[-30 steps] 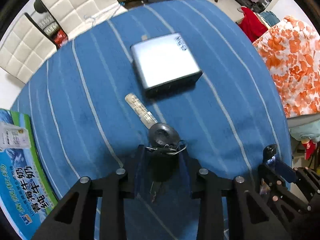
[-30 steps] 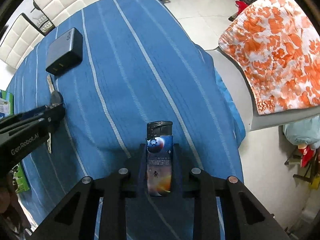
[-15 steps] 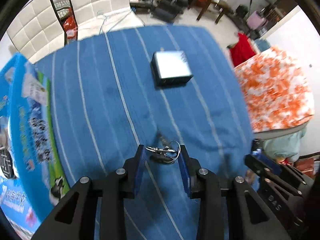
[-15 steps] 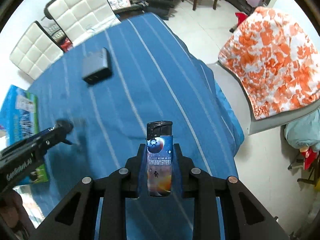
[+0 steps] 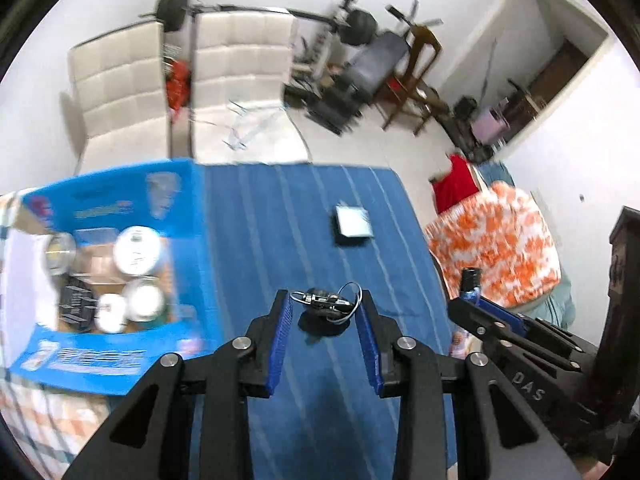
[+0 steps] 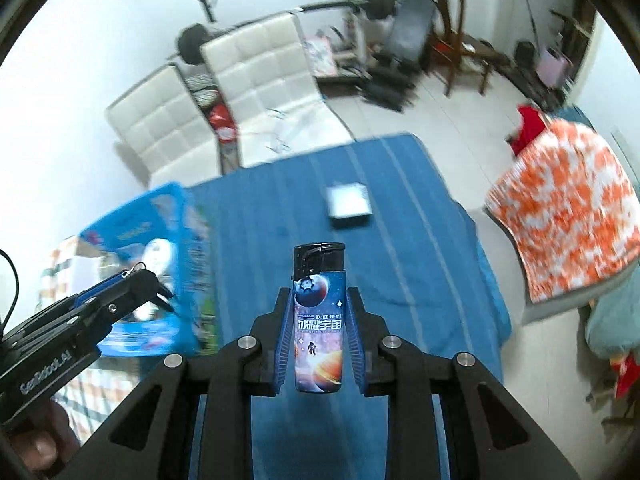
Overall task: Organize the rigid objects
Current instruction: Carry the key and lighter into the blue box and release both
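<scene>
Above the blue striped table (image 5: pixel 280 216), w/ an open box (image 5: pixel 192 248) at its left & a grey charger (image 5: pixel 353 222) mid-cloth, left gripper (image 5: pixel 325 312) clamps keys (image 5: pixel 326 303), right gripper (image 6: pixel 319 320) clamps a lighter (image 6: pixel 319 320) upright.

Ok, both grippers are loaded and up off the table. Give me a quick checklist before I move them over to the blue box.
1. Left gripper holds the key bunch: ok, though the key ring sits right at the fingertips.
2. Right gripper holds the lighter: ok, upright between the pads.
3. Blue box open: ok.
4. Free room in the box: cannot tell; round lids and a dark item already inside.
5. Grippers apart: ok.
6. Power adapter left on the tablecloth: not ok.
</scene>
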A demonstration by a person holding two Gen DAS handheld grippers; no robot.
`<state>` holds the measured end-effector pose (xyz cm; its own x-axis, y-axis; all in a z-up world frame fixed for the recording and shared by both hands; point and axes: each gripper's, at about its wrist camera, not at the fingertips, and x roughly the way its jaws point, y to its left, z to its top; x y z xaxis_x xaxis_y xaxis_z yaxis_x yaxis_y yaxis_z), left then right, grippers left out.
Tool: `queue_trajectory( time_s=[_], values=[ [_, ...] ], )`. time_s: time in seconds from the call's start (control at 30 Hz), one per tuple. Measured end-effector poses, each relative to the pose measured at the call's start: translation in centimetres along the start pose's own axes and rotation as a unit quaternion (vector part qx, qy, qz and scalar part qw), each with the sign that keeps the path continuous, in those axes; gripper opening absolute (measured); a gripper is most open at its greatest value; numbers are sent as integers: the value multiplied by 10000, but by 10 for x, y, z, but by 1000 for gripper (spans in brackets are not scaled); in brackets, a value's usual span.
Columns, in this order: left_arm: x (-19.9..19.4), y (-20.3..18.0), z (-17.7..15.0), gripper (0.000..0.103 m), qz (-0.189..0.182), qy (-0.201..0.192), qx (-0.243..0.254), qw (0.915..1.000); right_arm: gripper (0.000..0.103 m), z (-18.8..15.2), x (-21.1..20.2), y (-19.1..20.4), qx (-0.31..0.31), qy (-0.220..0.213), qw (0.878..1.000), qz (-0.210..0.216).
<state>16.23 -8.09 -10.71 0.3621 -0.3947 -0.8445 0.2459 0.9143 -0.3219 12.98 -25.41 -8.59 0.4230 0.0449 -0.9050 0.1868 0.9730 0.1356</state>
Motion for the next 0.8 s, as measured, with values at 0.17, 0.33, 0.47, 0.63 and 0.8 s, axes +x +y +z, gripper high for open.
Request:
queue_trajectory(
  time_s=[0.17, 0.33, 0.47, 0.63, 0.8],
  values=[
    [-30, 70, -7, 29, 478, -123, -417, 9979, 27, -6, 3, 74, -321, -35, 9987, 392],
    [-44, 152, -17, 5, 831, -93, -985, 9916, 27, -13, 35, 139, -498, 233, 9961, 696],
    [-36, 209, -20, 5, 1037, -57, -1316, 9858, 27, -21, 69, 191, -843, 395, 9937, 631],
    [-12, 266, -25, 5, 1083, 148, -1698, 9794, 27, -24, 126, 228, -1022, 826, 9901, 501],
    [14, 289, -26, 5, 1044, 489, -1756, 9777, 27, -27, 184, 241, -955, 1345, 9850, 513]
  ],
)
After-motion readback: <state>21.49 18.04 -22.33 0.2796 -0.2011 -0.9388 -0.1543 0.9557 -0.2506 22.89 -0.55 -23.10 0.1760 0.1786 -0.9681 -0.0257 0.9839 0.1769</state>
